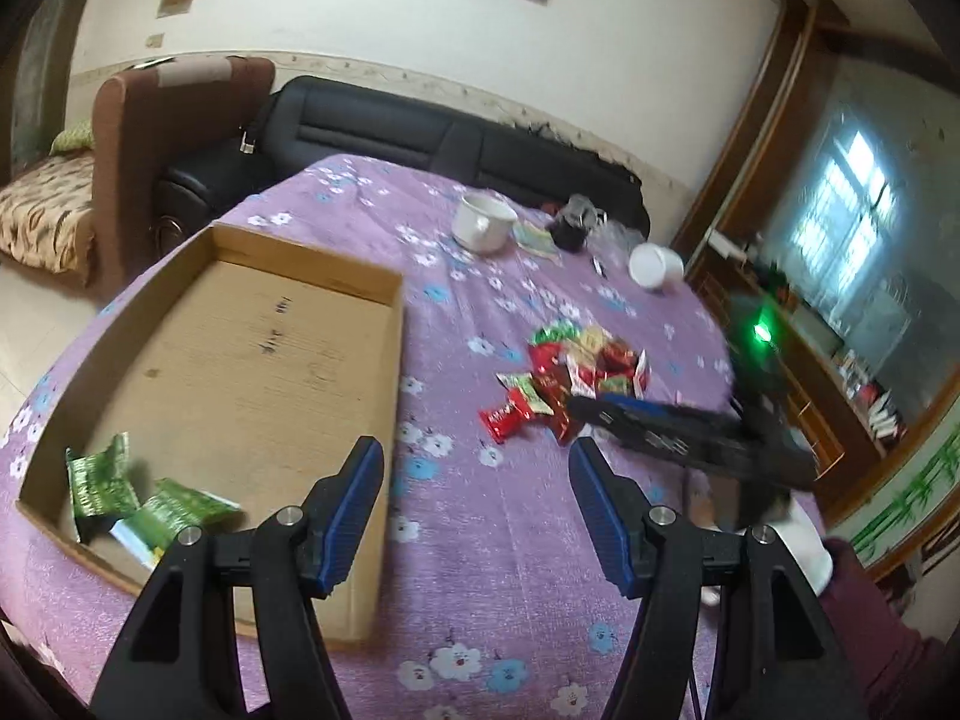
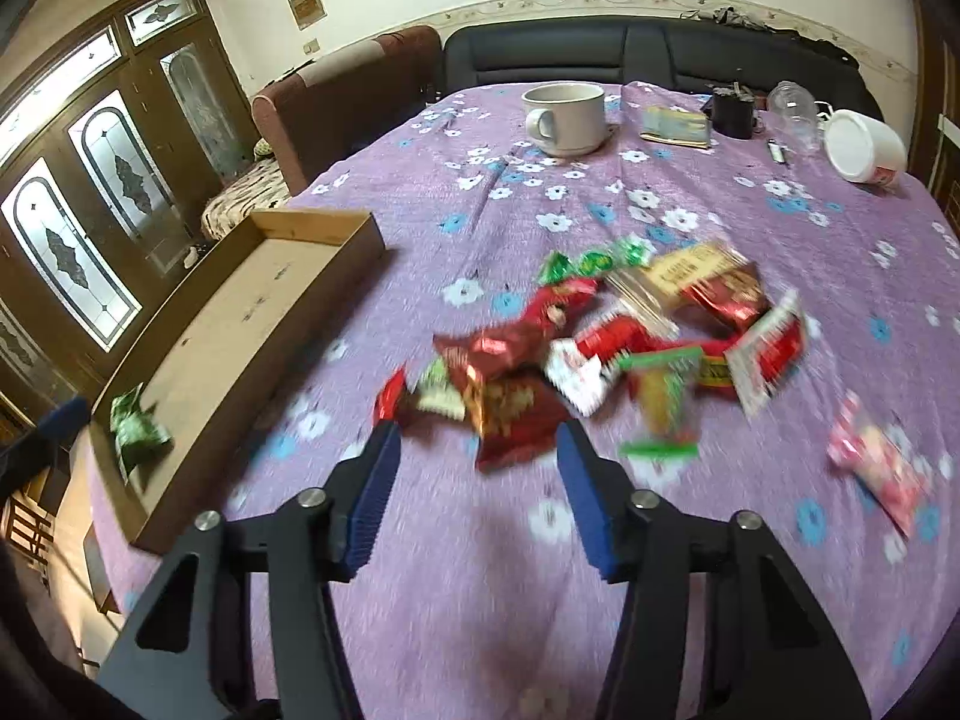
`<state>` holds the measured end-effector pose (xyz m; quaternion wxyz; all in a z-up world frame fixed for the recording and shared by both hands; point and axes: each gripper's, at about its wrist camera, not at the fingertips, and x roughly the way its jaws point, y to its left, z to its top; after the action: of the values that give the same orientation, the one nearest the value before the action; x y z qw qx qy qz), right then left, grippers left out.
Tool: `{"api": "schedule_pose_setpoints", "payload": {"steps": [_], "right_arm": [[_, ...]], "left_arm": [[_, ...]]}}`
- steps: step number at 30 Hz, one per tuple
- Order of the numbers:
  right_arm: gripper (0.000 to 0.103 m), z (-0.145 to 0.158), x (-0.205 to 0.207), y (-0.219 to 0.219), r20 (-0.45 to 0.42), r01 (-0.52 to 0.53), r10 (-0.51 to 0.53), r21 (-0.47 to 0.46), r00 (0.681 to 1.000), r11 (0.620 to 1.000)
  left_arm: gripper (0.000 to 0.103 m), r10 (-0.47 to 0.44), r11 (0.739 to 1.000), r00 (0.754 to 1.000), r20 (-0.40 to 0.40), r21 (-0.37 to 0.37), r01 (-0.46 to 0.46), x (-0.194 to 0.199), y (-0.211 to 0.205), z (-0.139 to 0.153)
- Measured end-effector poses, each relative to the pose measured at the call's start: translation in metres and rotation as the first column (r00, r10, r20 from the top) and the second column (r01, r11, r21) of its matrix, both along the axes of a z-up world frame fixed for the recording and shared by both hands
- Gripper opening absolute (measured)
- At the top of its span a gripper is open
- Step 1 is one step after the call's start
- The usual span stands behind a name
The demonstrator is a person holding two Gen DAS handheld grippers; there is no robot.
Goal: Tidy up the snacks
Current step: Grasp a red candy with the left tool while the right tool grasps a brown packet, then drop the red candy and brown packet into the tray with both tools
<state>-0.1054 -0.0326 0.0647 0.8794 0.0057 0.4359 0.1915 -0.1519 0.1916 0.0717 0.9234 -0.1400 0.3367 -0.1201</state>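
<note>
A shallow cardboard tray point(image 1: 393, 360) lies on the purple flowered tablecloth, and it also shows in the right wrist view point(image 2: 360, 240). Two green snack packets point(image 1: 108, 480) lie in its near corner; one shows in the right wrist view point(image 2: 135, 426). A pile of red, green and yellow snack packets point(image 1: 570, 372) lies right of the tray, large in the right wrist view point(image 2: 600, 348). My left gripper point(image 1: 477, 450) is open and empty above the cloth beside the tray. My right gripper point(image 2: 477, 435) is open and empty, just short of a dark red packet point(image 2: 510, 414); it also shows in the left wrist view point(image 1: 660, 432).
A white mug point(image 2: 564, 117), a flat packet point(image 2: 675, 126), a dark jar point(image 2: 732, 111), a clear glass point(image 2: 792, 108) and a white tub on its side point(image 2: 864, 147) stand at the table's far side. A pink packet point(image 2: 882, 468) lies apart at right. Sofas stand behind.
</note>
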Motion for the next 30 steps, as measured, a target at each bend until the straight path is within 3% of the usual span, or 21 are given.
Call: {"api": "schedule_pose_setpoints", "payload": {"steps": [3,5,6,9,15,19,20,21,22,23,30], "right_arm": [[0.048,-0.018,0.024,0.013,-0.020,-0.009,0.009,-0.018,1.000,1.000],[0.034,-0.026,0.030,0.018,-0.008,0.008,-0.009,-0.059,1.000,0.998],[0.032,-0.027,0.031,0.017,-0.003,0.015,-0.016,-0.065,1.000,0.998],[0.027,-0.021,0.027,0.000,-0.014,0.035,-0.034,0.023,0.999,0.999],[0.023,-0.012,0.012,-0.036,-0.029,0.078,-0.074,0.174,0.997,0.982],[0.023,-0.013,0.011,-0.044,-0.027,0.080,-0.076,0.210,0.997,0.974],[0.023,-0.013,0.012,-0.045,-0.028,0.079,-0.074,0.217,0.997,0.973],[0.023,-0.012,0.011,-0.045,-0.028,0.076,-0.072,0.220,0.997,0.972],[0.023,-0.013,0.011,-0.045,-0.029,0.075,-0.071,0.223,0.997,0.972],[0.023,-0.013,0.011,-0.046,-0.031,0.073,-0.068,0.229,0.997,0.971],[0.023,-0.011,0.009,-0.056,-0.029,0.072,-0.066,0.279,0.997,0.958]], "left_arm": [[0.064,-0.021,0.999,0.999,-0.025,0.031,0.022,0.006,-0.010,-0.003],[0.064,-0.040,0.997,0.999,-0.034,0.065,0.043,0.011,-0.020,-0.003],[0.064,-0.053,0.995,0.998,-0.034,0.083,0.056,0.012,-0.024,-0.003],[0.064,-0.101,0.982,0.994,-0.048,0.159,0.107,0.026,-0.046,-0.008],[0.064,-0.141,0.943,0.978,-0.153,0.280,0.180,0.079,-0.087,-0.036],[0.063,-0.136,0.909,0.972,-0.191,0.365,0.198,0.105,-0.102,-0.053],[0.061,-0.134,0.903,0.972,-0.195,0.380,0.201,0.109,-0.103,-0.056],[0.048,-0.126,0.896,0.971,-0.204,0.396,0.199,0.112,-0.105,-0.058],[0.025,-0.116,0.891,0.969,-0.220,0.407,0.199,0.115,-0.105,-0.063],[0.017,-0.109,0.895,0.964,-0.243,0.397,0.202,0.118,-0.104,-0.068],[0.016,-0.094,0.936,0.973,-0.211,0.313,0.158,0.103,-0.091,-0.061]]}}
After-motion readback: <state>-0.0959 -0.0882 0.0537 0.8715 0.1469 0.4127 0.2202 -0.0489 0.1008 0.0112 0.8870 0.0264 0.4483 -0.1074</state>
